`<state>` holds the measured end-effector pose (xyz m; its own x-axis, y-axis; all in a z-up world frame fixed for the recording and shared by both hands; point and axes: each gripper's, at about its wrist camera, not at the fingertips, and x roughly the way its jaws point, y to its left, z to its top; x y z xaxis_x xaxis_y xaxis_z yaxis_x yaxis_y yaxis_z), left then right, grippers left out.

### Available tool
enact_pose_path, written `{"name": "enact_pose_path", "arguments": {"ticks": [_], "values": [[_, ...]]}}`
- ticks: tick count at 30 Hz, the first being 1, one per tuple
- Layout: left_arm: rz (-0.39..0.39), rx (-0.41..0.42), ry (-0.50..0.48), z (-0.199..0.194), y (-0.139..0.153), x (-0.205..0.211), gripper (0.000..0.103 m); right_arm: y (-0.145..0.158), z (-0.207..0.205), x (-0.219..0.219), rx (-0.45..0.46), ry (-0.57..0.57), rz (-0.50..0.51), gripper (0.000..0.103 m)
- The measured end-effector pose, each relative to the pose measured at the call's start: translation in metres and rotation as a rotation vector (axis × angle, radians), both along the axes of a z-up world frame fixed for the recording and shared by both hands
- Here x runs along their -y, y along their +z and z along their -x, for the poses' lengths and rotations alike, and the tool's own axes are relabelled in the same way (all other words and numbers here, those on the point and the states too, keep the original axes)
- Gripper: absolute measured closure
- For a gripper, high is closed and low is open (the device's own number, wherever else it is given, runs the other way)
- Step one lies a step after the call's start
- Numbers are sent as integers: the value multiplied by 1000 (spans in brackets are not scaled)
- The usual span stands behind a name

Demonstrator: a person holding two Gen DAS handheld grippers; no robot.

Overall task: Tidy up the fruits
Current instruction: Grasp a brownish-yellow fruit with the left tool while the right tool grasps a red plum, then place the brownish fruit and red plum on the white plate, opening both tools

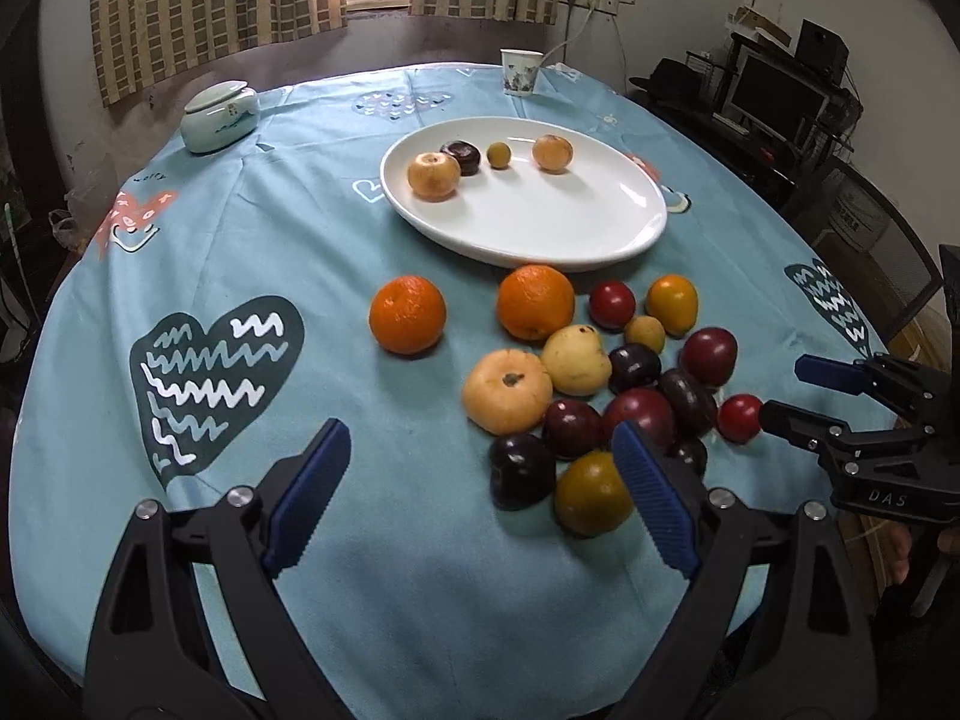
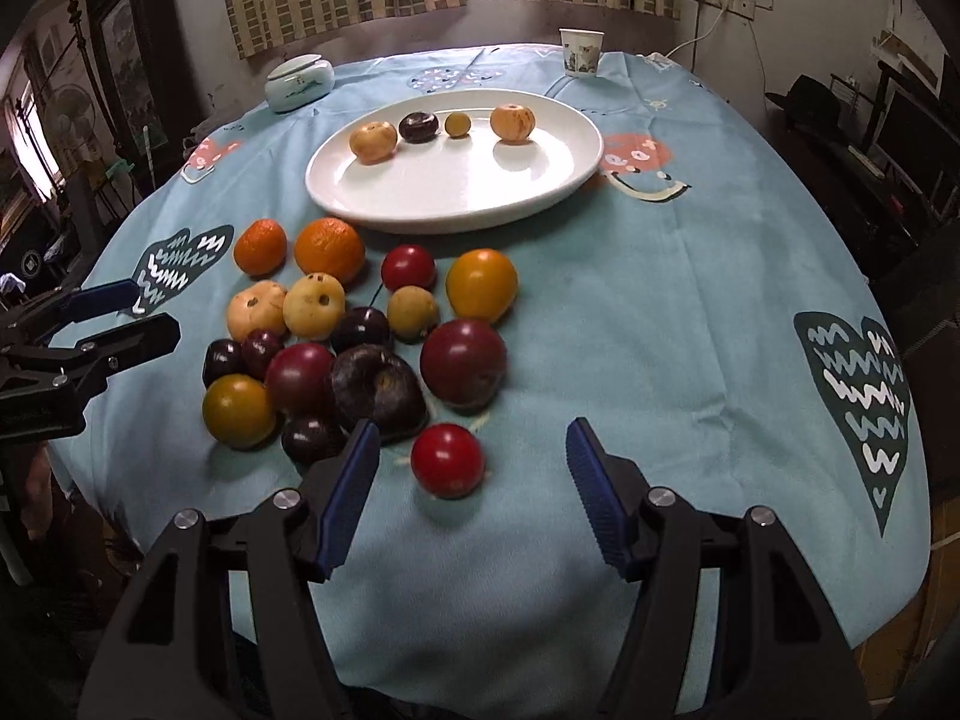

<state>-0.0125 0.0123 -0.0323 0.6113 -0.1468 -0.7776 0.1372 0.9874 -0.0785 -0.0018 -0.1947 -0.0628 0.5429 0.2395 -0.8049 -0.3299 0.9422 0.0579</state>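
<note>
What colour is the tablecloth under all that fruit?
The tablecloth is light teal blue, printed with dark hearts filled with zigzags and some pink ones. Right wrist view shows it best.

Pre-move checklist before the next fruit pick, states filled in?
1. Right gripper open: ok, nothing between the pads.
2. Target in line: ok, the red fruit lies apart from the pile, just ahead of the right gripper and nearer its left finger.
3. Left gripper open and empty: ok.
4. Left gripper clear of the pile: not ok, its right finger overlaps the dark fruits in view; contact cannot tell.
5. Room on the white plate: ok, four fruits along the far side, near half bare.
6. Grippers apart from each other: ok.
</note>
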Motion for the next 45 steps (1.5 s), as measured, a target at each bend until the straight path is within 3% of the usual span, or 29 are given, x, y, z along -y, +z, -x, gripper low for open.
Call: {"name": "enact_pose_path", "arguments": {"ticks": [3,5,8,10,16,18,20,23,27,28,29,30,45], "values": [[0,-43,-48,7,-11,9,12,-6,8,1,-9,20,-30,38],[18,-77,-90,10,-18,14,12,-11,7,1,-22,31,-63,51],[29,-101,-142,17,-25,23,12,-22,-1,-2,-34,32,-78,59],[26,-112,-150,19,-28,27,12,-31,-6,-5,-47,28,-62,74],[82,-147,-151,20,-35,29,13,-24,6,2,-21,9,-79,74],[104,-154,-151,19,-38,30,19,-23,7,9,-27,-15,-84,74],[125,-166,-149,15,-42,31,31,-24,8,15,-34,-32,-96,74],[143,-179,-133,6,-51,35,37,-24,10,20,-42,-36,-117,74],[118,-136,-109,-2,-53,42,37,-24,12,24,-47,-38,-127,73],[115,-128,-99,-4,-52,43,42,-24,11,25,-48,-40,-128,73],[106,-121,-89,-5,-52,44,60,-25,11,26,-48,-41,-129,73],[93,-119,-86,-6,-51,44,62,-25,11,26,-48,-41,-130,73],[122,-65,-87,-1,-26,22,63,-20,5,17,-41,-15,-140,73]]}}
